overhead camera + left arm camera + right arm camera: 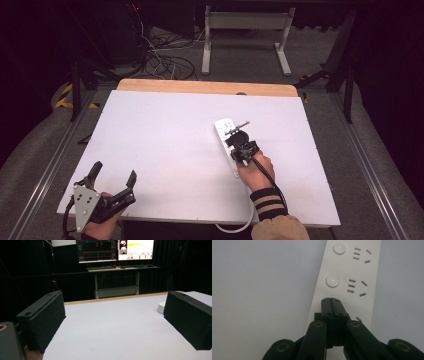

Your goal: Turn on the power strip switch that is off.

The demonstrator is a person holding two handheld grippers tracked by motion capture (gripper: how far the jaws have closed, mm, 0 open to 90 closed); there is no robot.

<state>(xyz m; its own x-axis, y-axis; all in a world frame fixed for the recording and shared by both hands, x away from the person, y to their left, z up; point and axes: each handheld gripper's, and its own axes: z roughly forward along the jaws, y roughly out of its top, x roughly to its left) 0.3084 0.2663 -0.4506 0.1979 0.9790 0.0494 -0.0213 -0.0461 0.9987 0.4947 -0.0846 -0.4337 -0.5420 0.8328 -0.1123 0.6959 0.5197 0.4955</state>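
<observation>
A white power strip lies right of centre on the white table top, running toward the person. In the right gripper view the power strip shows two round buttons, each beside a set of socket slots. My right gripper is shut, its tips over the strip in line with the buttons; whatever lies under them is hidden. In the high view the right gripper points down at the strip's middle. My left gripper rests open and holds nothing at the near left corner. The strip's end shows beside the left gripper's right jaw.
The strip's white cable loops off the table's front edge by the right sleeve. A wooden edge borders the far side. Beyond stand a desk frame, floor cables and lit monitors.
</observation>
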